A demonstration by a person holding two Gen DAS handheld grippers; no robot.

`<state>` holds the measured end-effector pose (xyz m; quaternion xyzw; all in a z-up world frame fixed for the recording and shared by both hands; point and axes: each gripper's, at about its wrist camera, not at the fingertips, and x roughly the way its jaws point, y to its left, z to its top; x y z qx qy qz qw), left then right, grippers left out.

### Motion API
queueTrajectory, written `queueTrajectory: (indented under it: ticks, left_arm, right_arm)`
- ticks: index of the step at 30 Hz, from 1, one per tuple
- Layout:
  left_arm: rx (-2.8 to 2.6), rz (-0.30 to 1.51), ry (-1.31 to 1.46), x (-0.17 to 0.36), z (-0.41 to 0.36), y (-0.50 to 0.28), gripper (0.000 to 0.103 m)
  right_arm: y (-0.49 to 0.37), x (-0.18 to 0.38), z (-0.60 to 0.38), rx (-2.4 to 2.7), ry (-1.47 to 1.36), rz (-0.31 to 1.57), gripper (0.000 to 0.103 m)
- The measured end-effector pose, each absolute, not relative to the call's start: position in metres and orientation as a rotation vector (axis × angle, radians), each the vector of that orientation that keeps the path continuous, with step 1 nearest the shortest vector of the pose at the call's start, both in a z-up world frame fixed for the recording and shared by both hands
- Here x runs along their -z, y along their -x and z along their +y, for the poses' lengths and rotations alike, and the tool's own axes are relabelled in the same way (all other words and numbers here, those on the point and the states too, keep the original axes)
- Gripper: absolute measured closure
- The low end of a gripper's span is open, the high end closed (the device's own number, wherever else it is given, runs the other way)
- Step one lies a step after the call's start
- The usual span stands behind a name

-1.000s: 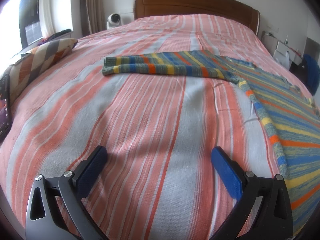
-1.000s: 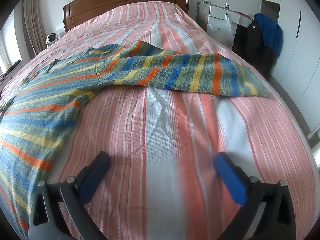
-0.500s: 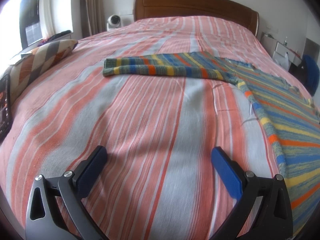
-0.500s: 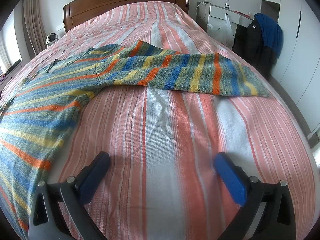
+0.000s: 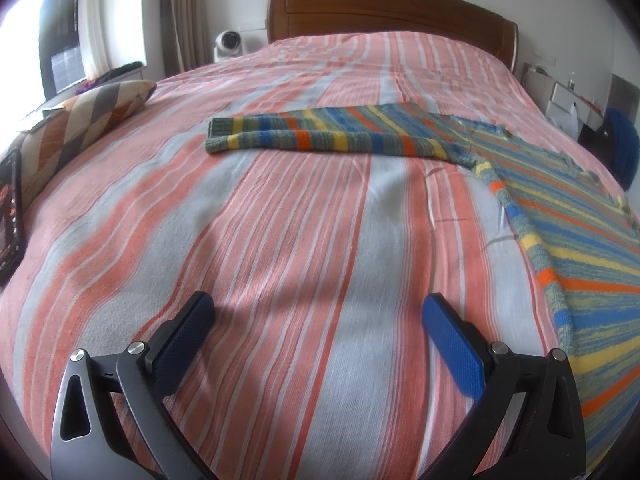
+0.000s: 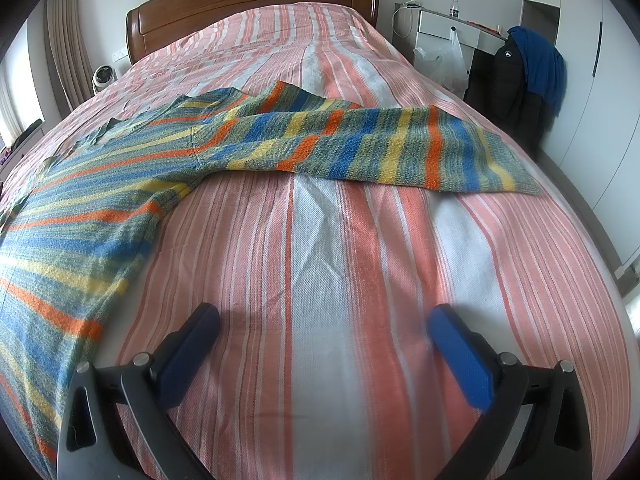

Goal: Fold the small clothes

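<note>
A knitted sweater with blue, yellow, orange and grey-green stripes lies spread flat on the striped bed. In the left wrist view its body [image 5: 592,248] is at the right and one sleeve [image 5: 320,140] stretches left across the bed. In the right wrist view the body [image 6: 80,208] is at the left and the other sleeve [image 6: 380,148] stretches right. My left gripper [image 5: 318,314] is open and empty, above bare bedspread short of the sleeve. My right gripper [image 6: 324,326] is open and empty, above bare bedspread short of its sleeve.
The bedspread [image 5: 280,240] has pink, orange and white stripes. A wooden headboard [image 5: 392,12] is at the far end. A patterned pillow [image 5: 80,120] lies at the bed's left edge. A dark jacket on a chair [image 6: 528,76] and a white desk [image 6: 452,28] stand right of the bed.
Both views have shifted very slightly; the sweater has not moved and both grippers stay open.
</note>
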<state>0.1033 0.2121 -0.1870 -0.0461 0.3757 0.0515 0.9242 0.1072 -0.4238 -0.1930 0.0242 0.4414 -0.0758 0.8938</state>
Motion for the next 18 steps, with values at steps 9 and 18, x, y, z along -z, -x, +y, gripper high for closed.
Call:
queueTrajectory:
  ticks: [9, 18]
  left_arm:
    - [-0.105, 0.771, 0.094, 0.1872, 0.2117, -0.1031, 0.0]
    - [-0.106, 0.77, 0.093, 0.1874, 0.2111, -0.1032, 0.0]
  right_arm:
    - [-0.1072, 0.1931, -0.4237, 0.157, -0.05, 0.915, 0.0]
    - [-0.1073, 0.1931, -0.4238, 0.157, -0.05, 0.915, 0.0]
